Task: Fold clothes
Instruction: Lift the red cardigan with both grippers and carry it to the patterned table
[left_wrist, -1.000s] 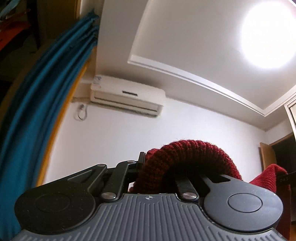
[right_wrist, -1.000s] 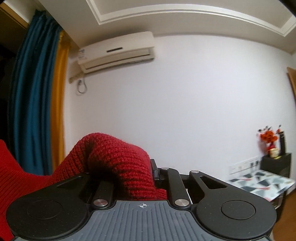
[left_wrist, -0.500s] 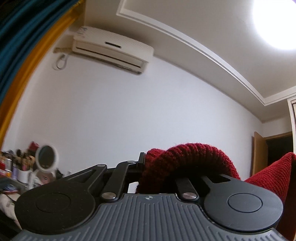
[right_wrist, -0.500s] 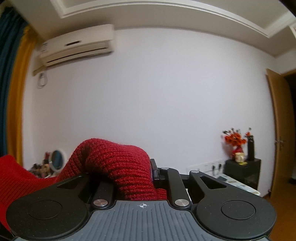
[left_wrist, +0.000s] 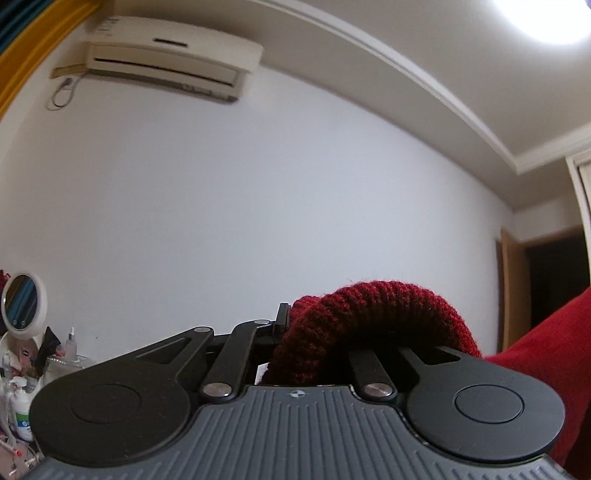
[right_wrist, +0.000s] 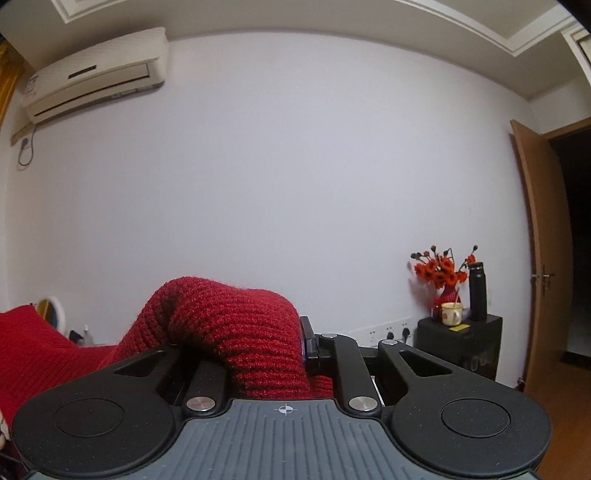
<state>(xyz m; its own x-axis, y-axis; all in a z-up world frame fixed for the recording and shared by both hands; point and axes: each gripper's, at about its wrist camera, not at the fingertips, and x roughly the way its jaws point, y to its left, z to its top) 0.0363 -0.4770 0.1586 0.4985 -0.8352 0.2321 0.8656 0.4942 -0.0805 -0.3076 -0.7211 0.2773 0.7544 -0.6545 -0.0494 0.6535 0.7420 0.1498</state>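
Both wrist views tilted upward, close behind knit-draped fingers; shared white wall, air conditioner (left_wrist: 173, 64), round mirror (right_wrist: 51, 312)

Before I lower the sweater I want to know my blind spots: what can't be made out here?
- Left tool fingertips: left wrist view, draped by the red sweater.
- Right tool fingertips: right wrist view, same sweater over them.
- Sweater's hanging body and any folding surface: both views, below the frame edge.

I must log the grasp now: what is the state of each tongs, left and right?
Left tongs: shut on the red knit sweater.
Right tongs: shut on the same sweater, at another part of it.
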